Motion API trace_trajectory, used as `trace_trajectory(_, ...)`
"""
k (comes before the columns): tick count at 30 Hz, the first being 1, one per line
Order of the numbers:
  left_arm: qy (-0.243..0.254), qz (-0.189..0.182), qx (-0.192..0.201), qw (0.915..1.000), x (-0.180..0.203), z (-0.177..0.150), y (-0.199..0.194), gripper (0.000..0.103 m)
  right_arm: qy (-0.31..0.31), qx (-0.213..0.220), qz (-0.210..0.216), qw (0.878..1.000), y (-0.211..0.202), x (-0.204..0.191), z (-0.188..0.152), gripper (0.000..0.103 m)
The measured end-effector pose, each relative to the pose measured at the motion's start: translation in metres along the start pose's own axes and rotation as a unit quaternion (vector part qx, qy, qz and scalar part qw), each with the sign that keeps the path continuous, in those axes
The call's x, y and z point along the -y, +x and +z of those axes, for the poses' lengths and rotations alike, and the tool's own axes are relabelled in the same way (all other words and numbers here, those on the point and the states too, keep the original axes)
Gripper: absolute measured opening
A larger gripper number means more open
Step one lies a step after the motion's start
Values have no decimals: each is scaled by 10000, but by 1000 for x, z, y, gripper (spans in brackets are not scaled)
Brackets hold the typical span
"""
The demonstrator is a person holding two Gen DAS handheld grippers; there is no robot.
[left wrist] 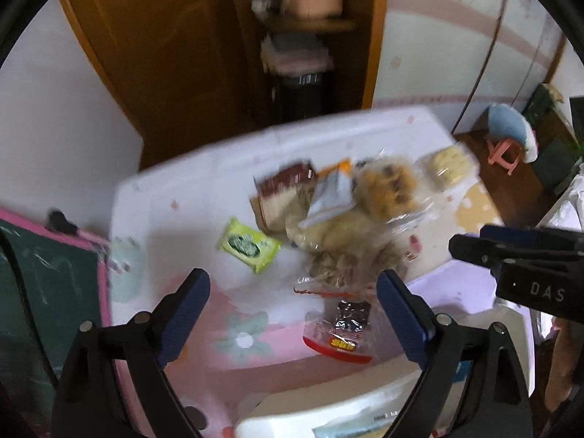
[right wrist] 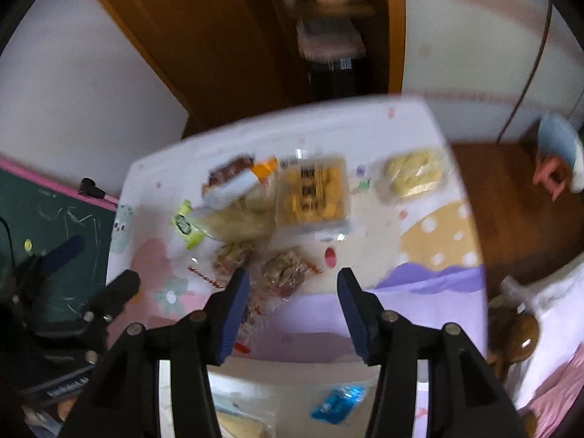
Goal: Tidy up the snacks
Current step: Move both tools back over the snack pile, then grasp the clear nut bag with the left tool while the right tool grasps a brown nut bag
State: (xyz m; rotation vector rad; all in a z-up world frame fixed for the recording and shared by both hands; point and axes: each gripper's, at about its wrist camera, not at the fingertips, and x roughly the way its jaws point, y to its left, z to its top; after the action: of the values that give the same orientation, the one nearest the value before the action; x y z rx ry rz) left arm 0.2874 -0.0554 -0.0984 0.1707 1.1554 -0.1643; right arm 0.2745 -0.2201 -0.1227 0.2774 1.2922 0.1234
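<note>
1. My left hand-held gripper (left wrist: pixel 294 294) hangs above the counter (left wrist: pixel 175 189) with its jaws spread wide and nothing between the blue pads; it is released.
2. My right hand-held gripper (right wrist: pixel 294 288) hangs beside it, jaws parted less widely, also empty. Its pads press on nothing.
3. The snacks sit in a loose heap around the middle of the counter, on a pastel cloth with flowers and dots. Everything is blurred.
4. At the left edge of the heap lies a green packet (left wrist: pixel 250 244), flat on the cloth and just apart from the rest.
5. Behind it a brown-and-white box (left wrist: pixel 281 189) leans against a silver pouch (left wrist: pixel 330 193).
6. A clear tray of yellow-orange pastries (right wrist: pixel 310 193) sits at the heap's far side, and a separate clear bag of pale yellow snacks (right wrist: pixel 412 175) lies to its right, apart from the pile.
7. Nearer me, two clear bags of brown, nutty pieces (right wrist: pixel 284 272) lie side by side, just ahead of the right gripper's fingers.
8. A clear bag with a red band and dark contents (left wrist: pixel 343 328) lies between the left gripper's fingers as that camera sees it, but on the cloth below them, untouched.
9. At the bottom edge, a white bin rim (left wrist: pixel 328 407) shows, with a blue wrapper (right wrist: pixel 337 403) inside.
</note>
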Motion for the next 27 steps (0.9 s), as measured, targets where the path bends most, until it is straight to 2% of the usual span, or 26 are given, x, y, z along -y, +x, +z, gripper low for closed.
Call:
trace_trajectory(4, -216, -137, -413, 9988, -7, -2, 52, 92, 310, -501, 114, 9982, 49, 7, 5, 51)
trace_trajectory(9, -221, -67, -615, 9978, -9, -4, 84, 92, 687, -872, 211, 9936, 88, 12, 7, 51)
trace_trajectory(19, -347, -151, -770, 9963, -24, -7, 108, 91, 575, -932, 70, 9940, 101, -4, 10, 51)
trace_trajectory(22, -425, -214, -787, 9958, -30, -9, 108, 91, 484, -1094, 172, 9927, 105, -10, 10, 51)
trace_trajectory(27, -524, -304, -790, 9950, -37, -13, 104, 91, 433, -987, 14, 9942, 105, -17, 8, 54)
